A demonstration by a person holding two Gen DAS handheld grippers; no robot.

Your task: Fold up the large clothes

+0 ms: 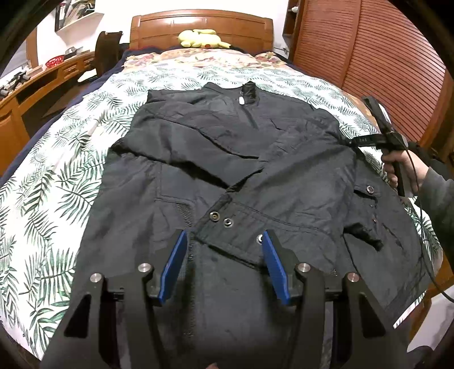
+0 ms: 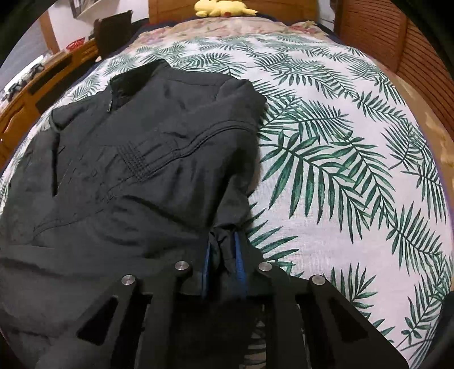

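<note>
A large black jacket [image 1: 227, 147] lies spread on the bed, collar toward the headboard, both sleeves folded across its front. In the left wrist view my left gripper [image 1: 224, 234] hovers over the lower front with its blue pads [image 1: 176, 261] wide apart, open, above a cuff with metal snaps [image 1: 220, 219]. At the jacket's right edge a hand holds my right gripper [image 1: 353, 142]. In the right wrist view the jacket [image 2: 127, 170] fills the left side, and my right gripper [image 2: 224, 238] is shut on a bunched fold of its side edge.
A palm-leaf bedspread [image 2: 340, 170] covers the bed. A yellow plush toy [image 1: 198, 38] rests by the wooden headboard [image 1: 198, 22]. A wooden desk [image 1: 28, 93] with small items runs along the left, and louvred wooden doors [image 1: 383, 56] stand on the right.
</note>
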